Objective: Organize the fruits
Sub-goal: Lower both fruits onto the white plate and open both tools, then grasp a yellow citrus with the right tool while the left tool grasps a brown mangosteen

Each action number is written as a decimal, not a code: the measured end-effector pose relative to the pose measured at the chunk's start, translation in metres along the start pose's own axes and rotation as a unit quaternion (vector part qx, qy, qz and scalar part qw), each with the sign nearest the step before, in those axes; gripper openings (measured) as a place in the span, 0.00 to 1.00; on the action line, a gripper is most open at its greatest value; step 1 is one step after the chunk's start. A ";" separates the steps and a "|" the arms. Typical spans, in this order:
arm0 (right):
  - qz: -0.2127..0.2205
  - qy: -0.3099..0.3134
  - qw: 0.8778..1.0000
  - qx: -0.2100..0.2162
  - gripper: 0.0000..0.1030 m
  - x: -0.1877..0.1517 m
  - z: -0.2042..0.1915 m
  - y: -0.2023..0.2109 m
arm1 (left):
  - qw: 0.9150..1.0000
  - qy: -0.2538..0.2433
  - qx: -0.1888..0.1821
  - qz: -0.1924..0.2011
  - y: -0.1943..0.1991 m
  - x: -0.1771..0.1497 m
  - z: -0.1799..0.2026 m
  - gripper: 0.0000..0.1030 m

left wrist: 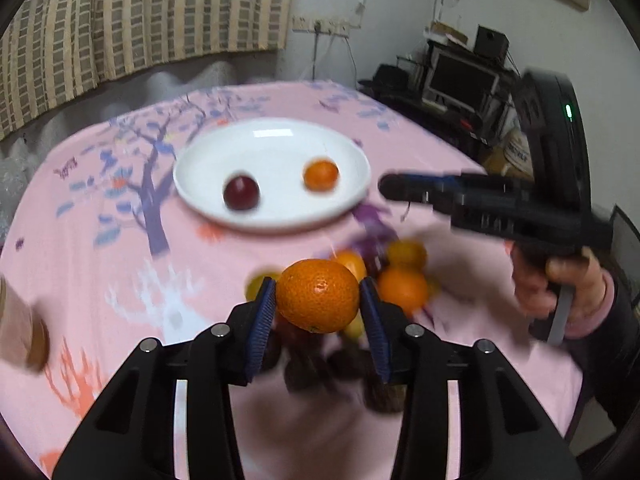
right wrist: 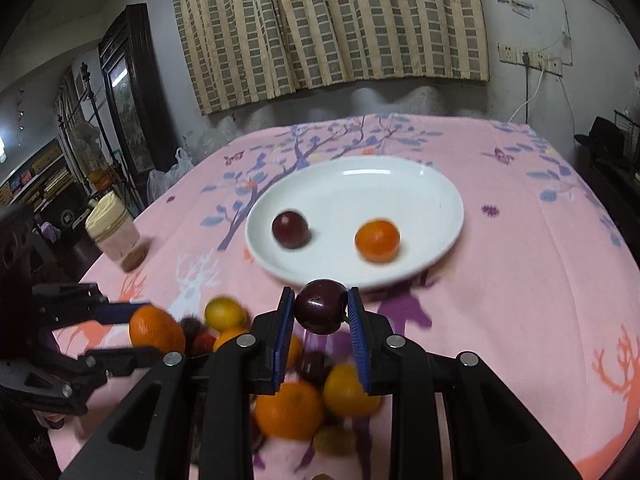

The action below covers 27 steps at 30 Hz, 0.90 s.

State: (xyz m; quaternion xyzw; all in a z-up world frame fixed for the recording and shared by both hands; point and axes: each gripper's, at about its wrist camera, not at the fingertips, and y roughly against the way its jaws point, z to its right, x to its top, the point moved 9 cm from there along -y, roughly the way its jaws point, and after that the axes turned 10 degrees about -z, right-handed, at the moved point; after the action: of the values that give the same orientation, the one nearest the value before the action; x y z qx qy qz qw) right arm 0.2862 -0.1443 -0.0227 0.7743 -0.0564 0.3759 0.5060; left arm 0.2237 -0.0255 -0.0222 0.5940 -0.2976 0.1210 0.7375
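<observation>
My left gripper (left wrist: 318,300) is shut on an orange tangerine (left wrist: 318,295), held above a pile of mixed fruit (left wrist: 400,280) on the pink tablecloth. My right gripper (right wrist: 321,307) is shut on a dark plum (right wrist: 321,306), held above the same pile (right wrist: 316,396), just short of the white plate (right wrist: 400,184). The plate holds a dark plum (right wrist: 291,229) and a small orange (right wrist: 377,240); it also shows in the left wrist view (left wrist: 280,140). The right gripper shows at the right of the left wrist view (left wrist: 392,188). The left gripper with its tangerine (right wrist: 156,330) shows at the left of the right wrist view.
A lidded jar (right wrist: 116,236) stands near the table's left edge. A patterned curtain (right wrist: 328,24) hangs behind the table. A cabinet (right wrist: 132,100) stands at the left. A desk with a monitor (left wrist: 460,80) stands beyond the table's right side.
</observation>
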 end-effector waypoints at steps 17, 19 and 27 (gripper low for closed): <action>-0.035 0.009 0.999 -0.008 0.32 0.027 0.008 -0.050 | 0.993 0.098 0.055 -0.021 -0.079 0.111 -0.087 0.67; -0.034 0.006 0.999 -0.012 0.32 0.022 0.011 -0.040 | 0.993 0.099 0.063 -0.008 -0.063 0.098 -0.086 0.77; -0.059 -0.018 0.998 -0.010 0.36 -0.032 0.021 -0.015 | 0.991 0.079 0.097 0.037 0.003 0.022 -0.074 0.93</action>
State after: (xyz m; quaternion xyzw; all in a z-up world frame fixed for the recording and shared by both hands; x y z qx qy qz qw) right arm 0.2814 -0.1633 -0.0587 0.7778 -0.0238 0.3305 0.5341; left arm 0.2614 0.0414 -0.0155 0.6397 -0.2471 0.2229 0.6928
